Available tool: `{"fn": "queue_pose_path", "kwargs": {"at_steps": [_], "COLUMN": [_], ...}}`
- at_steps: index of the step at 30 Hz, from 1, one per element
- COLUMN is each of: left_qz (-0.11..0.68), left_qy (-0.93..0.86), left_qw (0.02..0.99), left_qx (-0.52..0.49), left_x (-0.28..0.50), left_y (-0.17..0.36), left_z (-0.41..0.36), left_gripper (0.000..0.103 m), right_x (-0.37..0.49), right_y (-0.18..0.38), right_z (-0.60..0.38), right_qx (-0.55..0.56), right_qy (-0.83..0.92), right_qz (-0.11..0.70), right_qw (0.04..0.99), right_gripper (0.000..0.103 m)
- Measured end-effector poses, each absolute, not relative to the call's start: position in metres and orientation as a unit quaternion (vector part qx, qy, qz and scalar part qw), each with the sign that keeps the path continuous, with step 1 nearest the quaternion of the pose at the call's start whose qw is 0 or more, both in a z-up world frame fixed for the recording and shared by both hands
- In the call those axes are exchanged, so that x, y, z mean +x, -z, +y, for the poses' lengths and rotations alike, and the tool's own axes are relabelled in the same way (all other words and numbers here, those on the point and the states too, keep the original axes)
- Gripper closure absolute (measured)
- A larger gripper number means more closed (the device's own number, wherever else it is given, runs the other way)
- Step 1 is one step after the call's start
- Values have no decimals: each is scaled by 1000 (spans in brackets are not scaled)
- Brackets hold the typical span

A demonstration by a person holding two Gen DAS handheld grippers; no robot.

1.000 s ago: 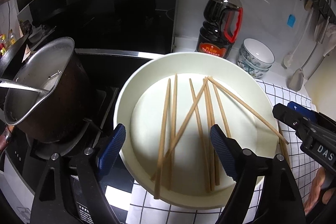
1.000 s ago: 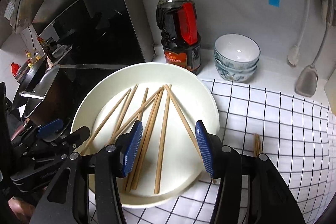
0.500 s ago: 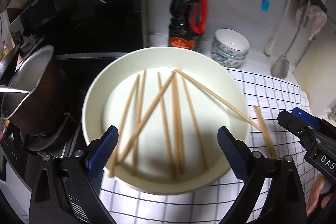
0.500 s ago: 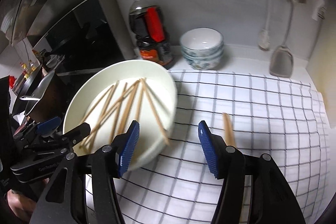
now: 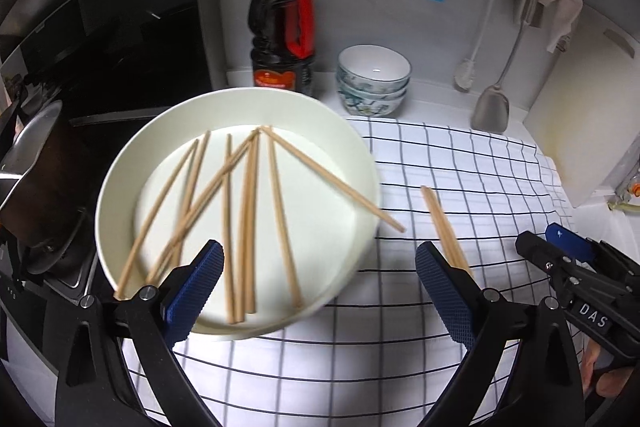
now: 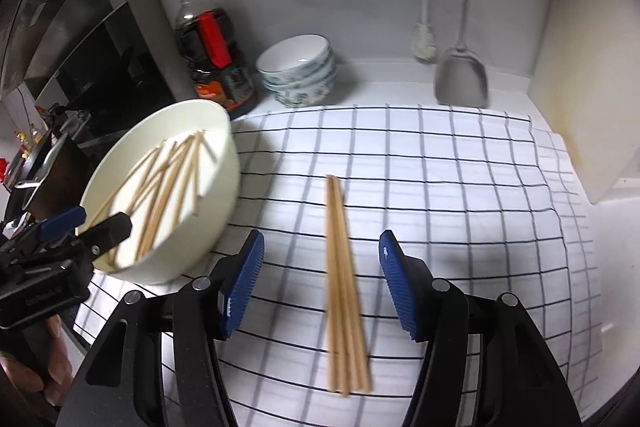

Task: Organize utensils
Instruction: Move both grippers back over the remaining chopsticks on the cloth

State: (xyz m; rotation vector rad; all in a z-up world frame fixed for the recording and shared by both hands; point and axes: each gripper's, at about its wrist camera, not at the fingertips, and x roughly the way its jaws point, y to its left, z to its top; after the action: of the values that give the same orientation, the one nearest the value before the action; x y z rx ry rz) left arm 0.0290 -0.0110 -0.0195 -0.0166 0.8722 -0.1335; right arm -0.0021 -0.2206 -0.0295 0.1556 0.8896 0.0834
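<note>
Barely started: small bundle (image 6: 344,291) sorted onto cloth (image 6: 460,187).
Still eight-odd chopsticks (image 5: 240,211) loose in bowl (image 5: 120,187); left tool (image 5: 320,287) wide, right tool (image 6: 320,287) half-spread, both gripping nothing, just been opening.

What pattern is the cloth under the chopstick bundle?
White cloth with a thin black grid; right wrist view shows it best.

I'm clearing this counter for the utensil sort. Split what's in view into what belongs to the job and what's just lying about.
Part of the job:
- loose chopsticks in the white bowl
- bundled chopsticks on the checked cloth

Just lying about:
- sauce bottle
- stacked patterned bowls
- hanging spatula and brush
- cutting board
- pot on the stove
</note>
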Motion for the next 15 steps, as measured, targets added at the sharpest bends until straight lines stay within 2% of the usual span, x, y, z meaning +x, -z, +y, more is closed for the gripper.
{"fn": "queue_pose_path", "kwargs": {"at_steps": [15], "left_qz": [411], "left_qy": [89], "left_qw": [907], "left_qx": [7], "left_x": [6], "left_y": [39], "left_z": [-57], "left_gripper": [8], "right_x": [-25], "right_y": [80], "right_z": [-266], "right_qx": [79], "right_qy": [-31], "right_qz": [456], "right_qw": [886], "right_gripper": [46]}}
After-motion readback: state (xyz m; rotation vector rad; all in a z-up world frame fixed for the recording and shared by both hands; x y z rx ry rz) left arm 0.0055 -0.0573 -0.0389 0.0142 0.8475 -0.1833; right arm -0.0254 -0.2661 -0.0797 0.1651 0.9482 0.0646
